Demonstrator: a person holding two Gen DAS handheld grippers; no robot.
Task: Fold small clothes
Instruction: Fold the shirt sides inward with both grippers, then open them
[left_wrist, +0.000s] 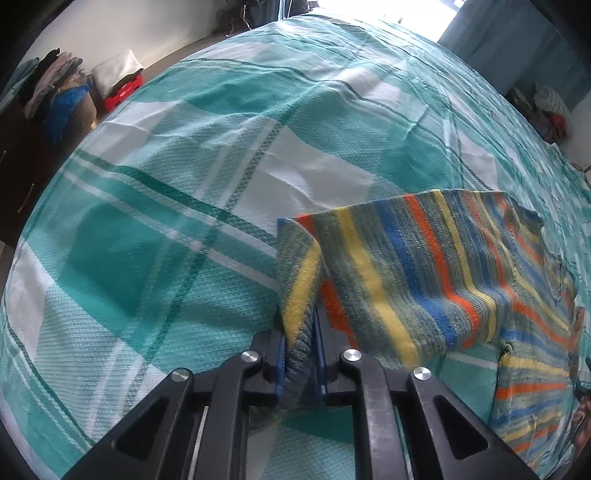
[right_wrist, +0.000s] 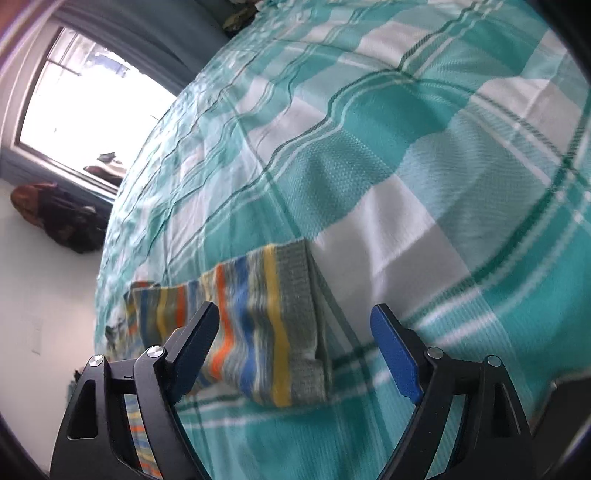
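A striped sock (left_wrist: 424, 273), in grey, yellow, blue and orange bands, lies across the teal and white checked bedspread (left_wrist: 184, 177). My left gripper (left_wrist: 300, 332) is shut on the sock's cuff end, which is lifted and folded up between the pads. A second striped piece (left_wrist: 532, 402) lies at the lower right. In the right wrist view the sock (right_wrist: 266, 332) hangs raised above the bedspread (right_wrist: 406, 147). My right gripper (right_wrist: 295, 325) is open and empty, its jaws wide apart on either side of the sock's cuff end.
A pile of clothes (left_wrist: 55, 92) and a red crate (left_wrist: 122, 92) stand on the floor at the far left. More clothes (left_wrist: 550, 107) lie at the far right. A window (right_wrist: 81, 99) and a dark bag (right_wrist: 59, 214) are beyond the bed's edge.
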